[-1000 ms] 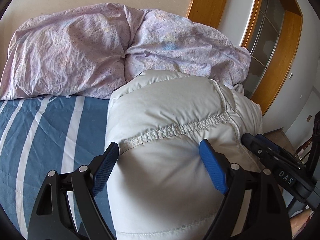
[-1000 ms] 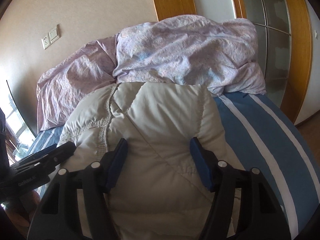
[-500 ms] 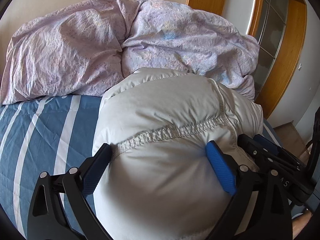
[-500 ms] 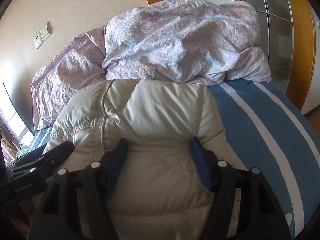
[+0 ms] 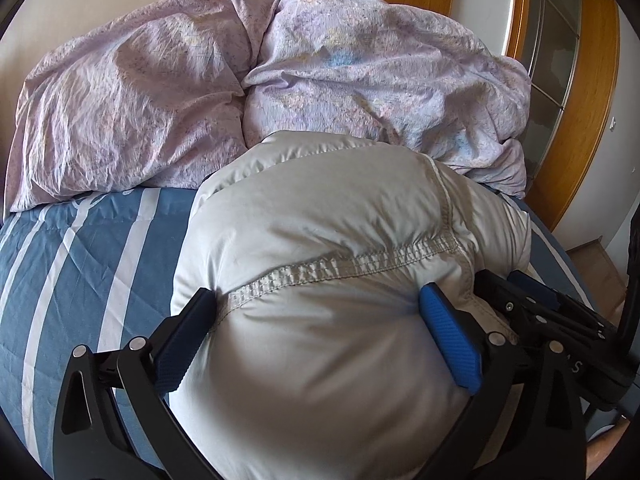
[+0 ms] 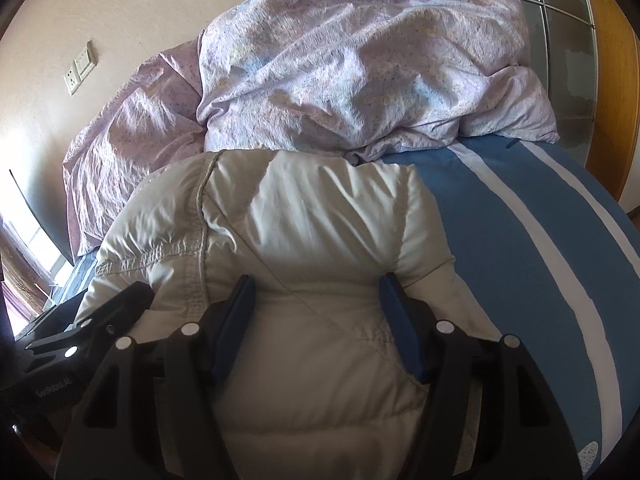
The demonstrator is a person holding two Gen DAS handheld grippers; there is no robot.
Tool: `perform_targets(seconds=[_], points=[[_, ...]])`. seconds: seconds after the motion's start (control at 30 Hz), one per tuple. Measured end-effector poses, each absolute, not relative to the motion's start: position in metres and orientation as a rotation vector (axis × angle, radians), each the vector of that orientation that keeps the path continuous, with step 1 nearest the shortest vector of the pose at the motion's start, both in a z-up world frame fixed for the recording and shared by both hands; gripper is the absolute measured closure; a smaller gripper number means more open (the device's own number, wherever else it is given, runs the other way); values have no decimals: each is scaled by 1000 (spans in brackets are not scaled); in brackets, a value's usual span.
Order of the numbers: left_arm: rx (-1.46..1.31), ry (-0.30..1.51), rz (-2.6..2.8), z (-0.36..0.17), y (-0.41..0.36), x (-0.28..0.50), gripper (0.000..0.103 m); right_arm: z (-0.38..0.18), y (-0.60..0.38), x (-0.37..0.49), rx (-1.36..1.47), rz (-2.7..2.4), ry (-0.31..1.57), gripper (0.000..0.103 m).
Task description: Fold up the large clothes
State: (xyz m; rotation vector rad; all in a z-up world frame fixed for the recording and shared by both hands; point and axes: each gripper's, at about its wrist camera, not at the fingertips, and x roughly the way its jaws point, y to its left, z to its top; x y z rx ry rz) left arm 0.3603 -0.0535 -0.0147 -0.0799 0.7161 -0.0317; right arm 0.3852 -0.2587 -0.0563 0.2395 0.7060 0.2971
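Left gripper (image 5: 320, 332) and right gripper (image 6: 320, 320), side by side, each spread wide with a bulge of pale grey puffer jacket (image 5: 340, 220) pressed between its blue pads.

Jacket bundled on blue-and-white striped bed sheet (image 5: 100, 248), far end touching rumpled lilac duvet (image 5: 280, 80). Stitched seam (image 5: 340, 272) runs across between left pads. Wall socket (image 6: 78, 68) behind.
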Motion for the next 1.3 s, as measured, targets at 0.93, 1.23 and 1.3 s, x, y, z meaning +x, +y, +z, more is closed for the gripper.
perform_targets(seconds=[0.93, 1.23, 1.3], points=[[-40, 635, 37, -28, -62, 360, 1, -60, -257, 388, 220, 271, 705, 37], [-24, 631, 55, -30, -67, 360, 1, -64, -258, 385, 194, 255, 697, 35], [-16, 626, 63, -31, -68, 359, 1, -68, -259, 386, 196, 260, 692, 35]])
